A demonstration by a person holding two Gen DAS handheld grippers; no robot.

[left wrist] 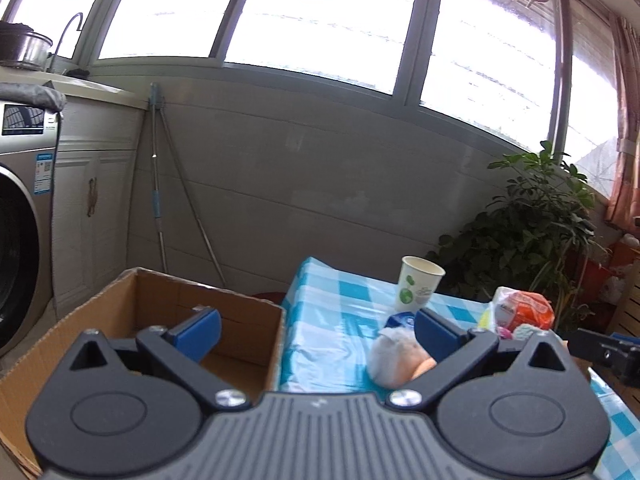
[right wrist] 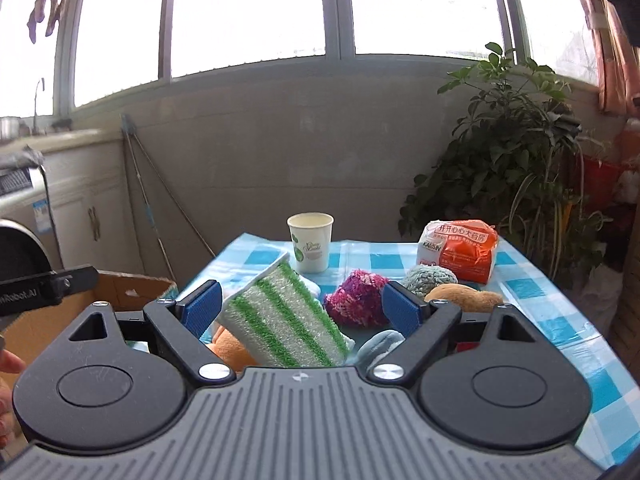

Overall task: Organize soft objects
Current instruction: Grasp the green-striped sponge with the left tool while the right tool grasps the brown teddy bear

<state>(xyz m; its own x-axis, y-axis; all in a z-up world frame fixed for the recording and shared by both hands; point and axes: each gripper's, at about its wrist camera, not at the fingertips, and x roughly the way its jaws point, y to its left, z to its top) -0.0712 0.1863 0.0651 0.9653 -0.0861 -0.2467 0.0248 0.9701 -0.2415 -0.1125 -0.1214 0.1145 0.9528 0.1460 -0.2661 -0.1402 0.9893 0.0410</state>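
In the right wrist view my right gripper (right wrist: 303, 312) is open. A green-and-white striped sponge (right wrist: 280, 316) lies tilted between its blue fingers (right wrist: 202, 312), close to the left one and apart from the right one. Around the sponge lie an orange plush (right wrist: 230, 350), a pink-purple pompom (right wrist: 358, 298), a teal scrubber (right wrist: 430, 280), a tan sponge (right wrist: 464, 298) and a pale blue soft piece (right wrist: 378, 346). My left gripper (left wrist: 316, 334) is open and holds nothing; it hangs over the near wall of an open cardboard box (left wrist: 160, 300). A white-and-orange plush (left wrist: 394, 358) lies by its right finger.
A table with a blue checked cloth (right wrist: 540, 304) carries a paper cup (right wrist: 310, 242) and an orange snack packet (right wrist: 458, 250). The box (right wrist: 132, 288) stands left of the table. A washing machine (left wrist: 20, 240), poles against the wall and a potted plant (right wrist: 512, 152) stand behind.
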